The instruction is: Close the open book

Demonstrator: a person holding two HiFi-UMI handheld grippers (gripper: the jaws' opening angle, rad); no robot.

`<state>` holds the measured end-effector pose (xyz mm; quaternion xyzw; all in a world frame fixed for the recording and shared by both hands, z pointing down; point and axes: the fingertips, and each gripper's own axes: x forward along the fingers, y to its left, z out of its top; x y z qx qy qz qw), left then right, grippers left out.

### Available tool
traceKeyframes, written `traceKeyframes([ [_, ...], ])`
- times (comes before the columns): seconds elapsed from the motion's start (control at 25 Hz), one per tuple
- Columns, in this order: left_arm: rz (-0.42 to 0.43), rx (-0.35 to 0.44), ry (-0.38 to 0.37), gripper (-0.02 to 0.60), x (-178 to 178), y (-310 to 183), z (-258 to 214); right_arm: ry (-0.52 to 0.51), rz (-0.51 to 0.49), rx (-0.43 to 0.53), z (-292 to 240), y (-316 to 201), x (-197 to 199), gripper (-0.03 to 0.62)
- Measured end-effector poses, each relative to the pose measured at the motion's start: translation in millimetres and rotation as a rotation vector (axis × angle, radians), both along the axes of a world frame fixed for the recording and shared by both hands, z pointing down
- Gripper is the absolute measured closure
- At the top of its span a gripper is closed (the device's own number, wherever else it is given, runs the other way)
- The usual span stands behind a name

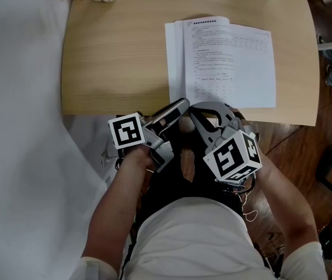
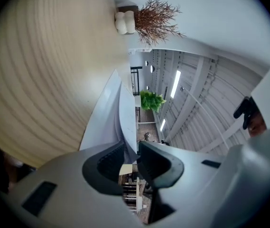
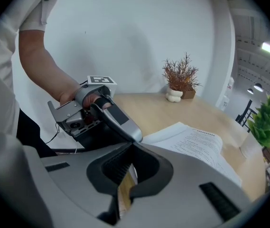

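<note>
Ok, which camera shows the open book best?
The head view: the book lies in full sight from above, printed page facing up. The right gripper view shows it slanted, its near part behind the jaws. The left gripper view shows only thin page edges running toward its jaws.

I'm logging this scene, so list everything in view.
table: one, light wood, middle of the head view.
open book: one, white printed pages, near edge of the table.
dried plant: one, brown, far left corner of the table.
green plant: one, green, far right edge of the table.
left gripper: one, grey, jaws closed on the book's near left corner.
right gripper: one, grey, jaws together, beside the left one.
</note>
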<state>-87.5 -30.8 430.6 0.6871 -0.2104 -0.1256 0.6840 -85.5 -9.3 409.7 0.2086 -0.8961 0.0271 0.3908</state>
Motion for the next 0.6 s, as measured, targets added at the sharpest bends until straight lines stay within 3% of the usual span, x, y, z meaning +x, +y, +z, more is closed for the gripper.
traceKeyframes([
  [0.32, 0.036, -0.01, -0.021, 0.501, 4.4, -7.1, 3.7, 0.021, -0.042, 0.046, -4.8, 4.5, -5.8, 0.594],
  [0.36, 0.027, -0.01, -0.036, 0.574, 3.2, -8.2, 4.8, 0.025, -0.043, 0.056, -4.9, 4.5, -5.5, 0.594],
  [0.6, 0.013, 0.051, -0.068, 0.584, 0.6, -12.8, -4.2, 0.101, -0.044, 0.157, -3.1, 3.8, 3.1, 0.573],
])
